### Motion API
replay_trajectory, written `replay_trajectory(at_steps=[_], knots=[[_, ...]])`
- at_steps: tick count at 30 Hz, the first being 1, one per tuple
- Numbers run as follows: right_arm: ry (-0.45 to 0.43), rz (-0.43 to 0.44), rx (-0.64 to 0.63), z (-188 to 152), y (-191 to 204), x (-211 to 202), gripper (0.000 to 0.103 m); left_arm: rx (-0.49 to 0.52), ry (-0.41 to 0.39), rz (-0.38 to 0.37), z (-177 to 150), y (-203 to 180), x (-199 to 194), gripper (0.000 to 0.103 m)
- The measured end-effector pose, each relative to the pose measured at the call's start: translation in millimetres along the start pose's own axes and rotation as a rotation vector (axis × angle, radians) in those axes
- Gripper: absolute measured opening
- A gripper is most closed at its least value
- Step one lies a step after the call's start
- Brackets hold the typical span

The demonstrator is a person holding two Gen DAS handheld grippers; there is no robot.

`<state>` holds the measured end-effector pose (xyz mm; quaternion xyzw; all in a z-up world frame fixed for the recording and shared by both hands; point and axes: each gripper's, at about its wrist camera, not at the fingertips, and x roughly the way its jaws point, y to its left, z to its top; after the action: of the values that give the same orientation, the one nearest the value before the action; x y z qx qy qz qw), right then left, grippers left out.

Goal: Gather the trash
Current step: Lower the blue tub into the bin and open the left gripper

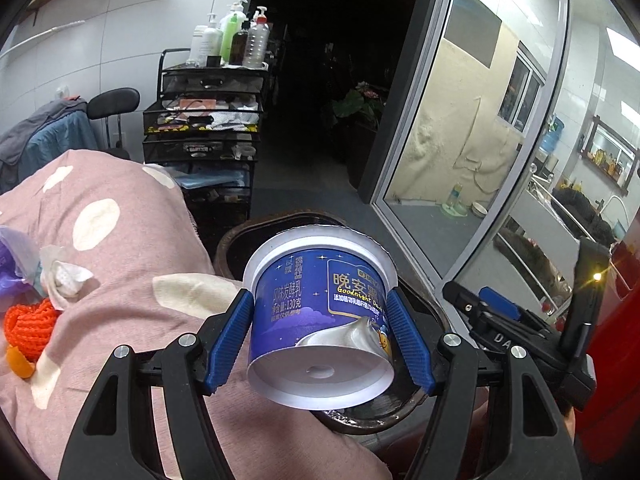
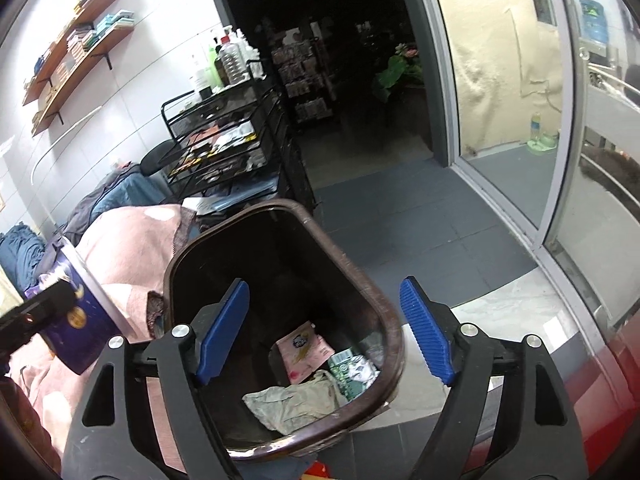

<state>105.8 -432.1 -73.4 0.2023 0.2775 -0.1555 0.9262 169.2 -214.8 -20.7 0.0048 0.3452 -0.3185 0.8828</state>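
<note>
Blue plastic yogurt cup (image 1: 320,312) sits squeezed in the left gripper (image 1: 320,340), above the dark brown plastic trash bin (image 2: 384,312). Inside lie a pink packet (image 2: 304,350), a green wrapper (image 2: 354,372) and a crumpled tissue (image 2: 292,402). The right gripper (image 2: 324,332) is wide, holding nothing.

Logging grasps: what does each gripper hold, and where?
Left gripper clamps the yogurt cup by its side walls. Right gripper holds nothing, open above the trash bin.

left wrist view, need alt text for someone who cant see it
The left gripper clamps a blue yogurt cup, tipped on its side, above the dark trash bin. To the left, a pink spotted blanket holds crumpled tissue and orange netting.
</note>
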Motion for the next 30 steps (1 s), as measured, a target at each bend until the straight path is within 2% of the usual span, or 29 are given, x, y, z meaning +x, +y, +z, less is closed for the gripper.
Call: replay_trajectory(at_steps=[9,11,12,15,21,30], knots=[[-0.008,0.002,-0.012,3.6,-2.3,-3.3,0.080,0.019,0.081,0.003,0.6,-6.7,24.9,0.069],[-0.006,-0.002,-0.015,4.0,-2.6,-3.1,0.080,0.029,0.087,0.003,0.0,-8.0,27.1,0.074],[-0.006,-0.004,-0.014,4.0,-2.2,-3.2,0.080,0.037,0.082,0.017,-0.6,-8.5,26.7,0.083],[-0.010,-0.008,-0.007,4.4,-3.5,-3.4,0.081,0.056,0.064,0.044,-3.9,-11.1,24.8,0.092],[-0.009,-0.014,-0.005,2.2,-5.7,-3.0,0.082,0.068,0.038,0.062,-5.0,-12.2,15.8,0.097],[-0.005,-0.008,-0.020,-0.4,0.5,-2.3,0.083,0.084,-0.046,0.078,-7.1,-15.7,-15.9,0.097]])
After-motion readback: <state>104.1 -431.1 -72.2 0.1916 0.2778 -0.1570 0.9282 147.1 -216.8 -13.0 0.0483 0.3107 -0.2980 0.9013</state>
